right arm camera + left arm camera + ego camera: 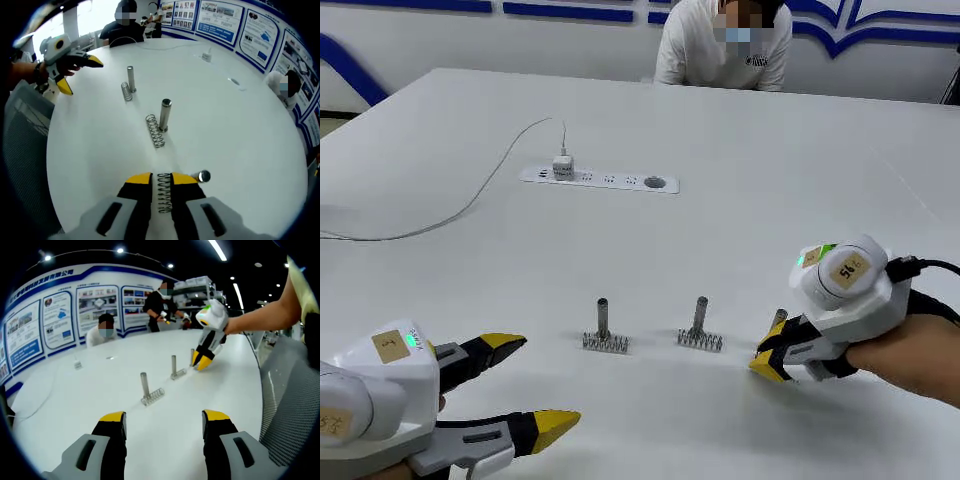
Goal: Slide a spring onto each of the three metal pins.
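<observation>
The right gripper (161, 178) is holding one spring (163, 196) clamped between its two jaws, and the long axis of this spring is running along the jaws, pointing forward from the hand. The third pin (203, 176) is standing upright on the white table (240, 130) just beside the tip of this gripper. In the right gripper view it is sitting to the right of the jaw, and the camera is looking nearly down on its round top. So the spring is lying across the pin's axis and beside the pin, not above it. I am judging that the coming move is asking to lift the spring, turn its open end downward and bring it over the pin's top. The middle pin (165, 114) is standing with the middle spring (155, 131) lying flat at its foot, and the far pin (131, 78) with the far spring (126, 91) in the same way — neither is on yet. The left gripper (530, 383) is hovering with its jaws wide apart, holding nothing, nearer to the far pin and well apart from the third one.
</observation>
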